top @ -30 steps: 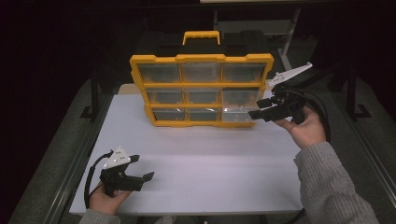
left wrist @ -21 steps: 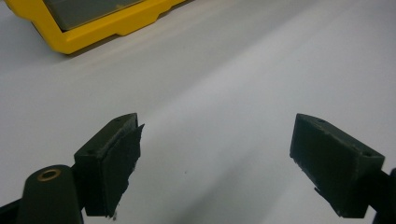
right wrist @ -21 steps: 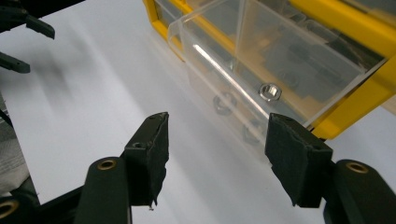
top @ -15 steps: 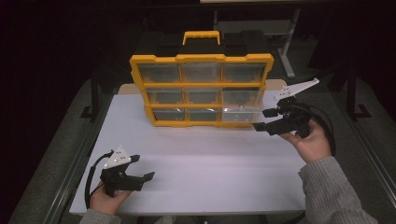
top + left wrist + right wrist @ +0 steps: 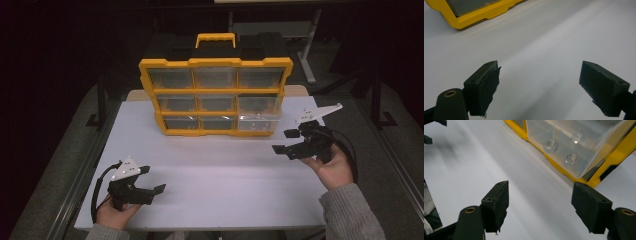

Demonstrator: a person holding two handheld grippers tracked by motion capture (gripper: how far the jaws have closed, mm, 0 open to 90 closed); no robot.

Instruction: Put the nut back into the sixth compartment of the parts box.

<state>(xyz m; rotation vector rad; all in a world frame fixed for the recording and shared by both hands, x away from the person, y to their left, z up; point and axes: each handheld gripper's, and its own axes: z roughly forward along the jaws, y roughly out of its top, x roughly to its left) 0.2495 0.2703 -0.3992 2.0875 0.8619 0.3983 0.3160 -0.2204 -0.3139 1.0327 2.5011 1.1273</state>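
Observation:
A yellow and black organiser case with clear drawers stands upright at the back of the white table. Its lower right drawer is pulled out a little; in the right gripper view this clear drawer holds metal nuts. My right gripper hovers open just right of and in front of the case, jaws empty. My left gripper rests open near the table's front left corner, nothing between its jaws. The case's yellow corner lies far ahead of it.
Dark floor and metal frame rails flank the table on both sides. A cable loops from the right gripper past the hand. The white tabletop stretches between the two grippers.
My right gripper has drawn back from the lower right drawer, moving toward the front right of the table. The left gripper has stayed put.

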